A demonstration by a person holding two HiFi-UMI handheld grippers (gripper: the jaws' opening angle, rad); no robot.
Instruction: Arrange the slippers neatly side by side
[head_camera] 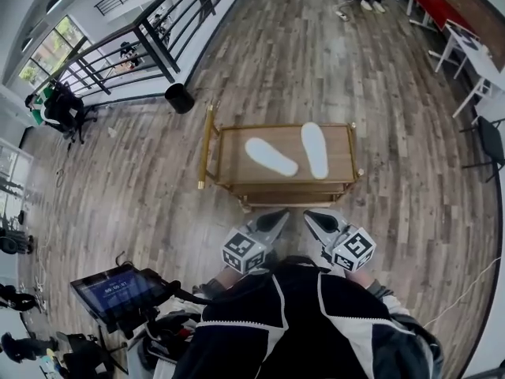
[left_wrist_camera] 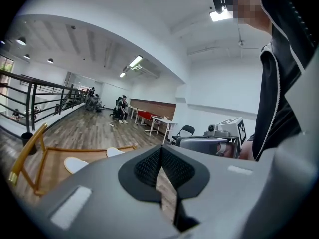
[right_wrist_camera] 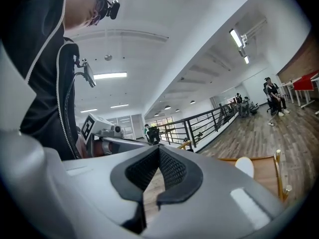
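Status, both of your tools:

- Left hand-held gripper [head_camera: 282, 212]: jaws fully together, nothing between them. Its own view confirms it [left_wrist_camera: 160, 151]: pads meet and only floor shows past them.
- Right hand-held gripper [head_camera: 308, 214]: same, jaws pressed together and holding nothing [right_wrist_camera: 159, 151].
- You hold both close to your body, side by side over the wooden floor, on your side of the surface. The tips angle in toward each other and point at the surface. Neither touches anything.

Task items:

- Two white slippers lie flat on the gold-framed surface [head_camera: 207, 150], which stands straight ahead of you.
- Left slipper [head_camera: 271, 156] lies diagonally, its far end swung out to the left.
- Right slipper [head_camera: 315, 150] lies nearly straight, pointing away from you.
- They are apart and not parallel. The near ends sit close together and the far ends are spread, so they make a V opening away from you.
- The left gripper view shows both, [left_wrist_camera: 75, 164] and [left_wrist_camera: 113, 152]. The right gripper view shows just one [right_wrist_camera: 244, 166].

Around the surface: a black bin [head_camera: 180, 98] on the floor beyond its left corner, by the black railing [head_camera: 150, 34]. A tablet screen [head_camera: 118, 289] sits at your lower left.
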